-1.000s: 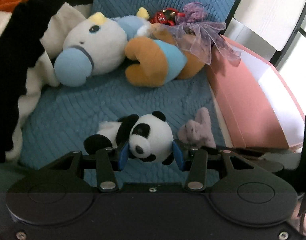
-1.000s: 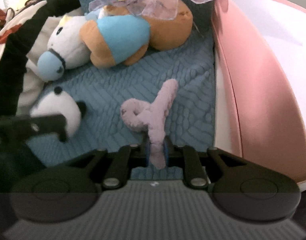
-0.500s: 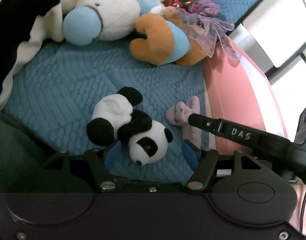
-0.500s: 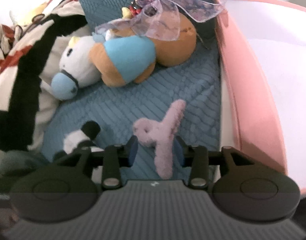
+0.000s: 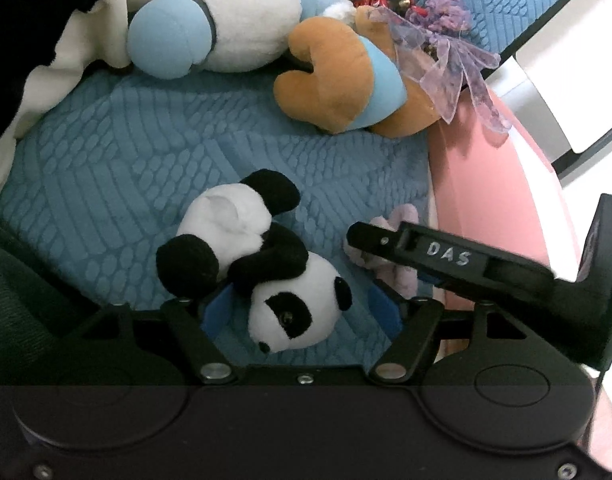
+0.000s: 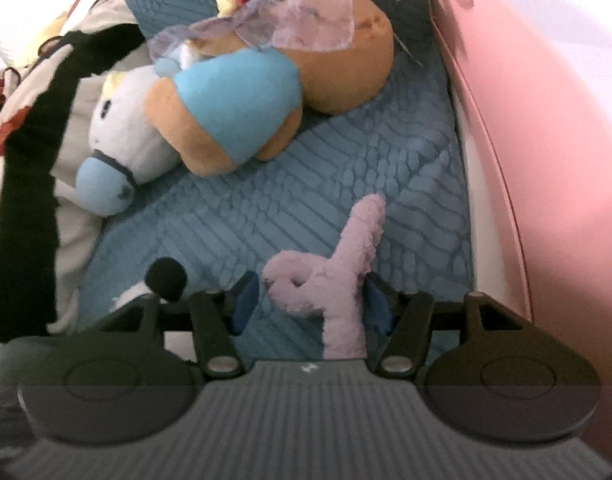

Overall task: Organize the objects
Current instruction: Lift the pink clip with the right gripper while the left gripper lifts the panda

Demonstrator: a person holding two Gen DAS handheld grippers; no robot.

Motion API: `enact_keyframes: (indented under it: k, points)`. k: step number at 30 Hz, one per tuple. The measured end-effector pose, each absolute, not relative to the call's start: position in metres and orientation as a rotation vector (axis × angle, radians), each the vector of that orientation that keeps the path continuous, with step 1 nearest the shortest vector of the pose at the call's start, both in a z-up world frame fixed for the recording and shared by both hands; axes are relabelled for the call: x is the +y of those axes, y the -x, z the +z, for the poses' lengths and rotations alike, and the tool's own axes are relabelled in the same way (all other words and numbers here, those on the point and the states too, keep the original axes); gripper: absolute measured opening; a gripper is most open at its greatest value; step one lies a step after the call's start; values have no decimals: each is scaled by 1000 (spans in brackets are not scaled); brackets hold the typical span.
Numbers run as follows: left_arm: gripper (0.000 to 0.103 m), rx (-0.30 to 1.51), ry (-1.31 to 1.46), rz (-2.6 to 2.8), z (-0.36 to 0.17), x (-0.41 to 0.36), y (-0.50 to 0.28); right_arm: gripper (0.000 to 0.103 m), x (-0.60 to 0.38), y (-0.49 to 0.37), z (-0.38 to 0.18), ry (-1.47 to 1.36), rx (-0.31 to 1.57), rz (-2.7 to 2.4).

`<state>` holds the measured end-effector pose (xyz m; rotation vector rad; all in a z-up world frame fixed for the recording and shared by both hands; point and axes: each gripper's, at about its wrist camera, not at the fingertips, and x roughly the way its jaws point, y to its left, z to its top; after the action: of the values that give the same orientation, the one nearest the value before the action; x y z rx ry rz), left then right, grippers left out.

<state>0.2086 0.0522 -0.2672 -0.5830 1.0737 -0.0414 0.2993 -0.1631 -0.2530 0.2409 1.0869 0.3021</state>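
Observation:
A small panda plush [image 5: 262,264] lies on the blue quilted cushion [image 5: 146,152]. My left gripper [image 5: 302,312] is open, its blue pads either side of the panda's head without touching it. A small lilac plush [image 6: 338,268] lies on the same cushion near the pink edge. My right gripper [image 6: 310,304] is open around it, jaws wide apart. The right gripper's finger shows in the left wrist view [image 5: 446,254], partly hiding the lilac plush [image 5: 402,220]. The panda's black paw [image 6: 166,274] shows at the right wrist view's lower left.
A white and blue horse plush [image 5: 218,28] and a brown plush with a blue band [image 5: 346,80] lie at the back with a purple ribbon [image 5: 450,48]. A pink box [image 5: 494,184] stands on the right. A black and white blanket [image 5: 30,40] lies left.
Both grippers have opened. The left let go of the panda's head and the right let go of the lilac plush. Both toys now lie on the cushion and both grippers have lifted back.

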Motion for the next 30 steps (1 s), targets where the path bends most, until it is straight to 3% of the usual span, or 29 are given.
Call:
enact_keyframes:
  k: [11, 19, 30]
  points:
    - [69, 1050, 606, -9, -268, 55, -213, 54, -159, -292, -244, -117, 1037, 335]
    - [56, 1029, 601, -11, -267, 59, -210, 54, -167, -280, -239, -127, 1025, 311]
    - [47, 989, 534, -14, -252, 58, -201, 54, -166, -264, -225, -99, 1018, 327]
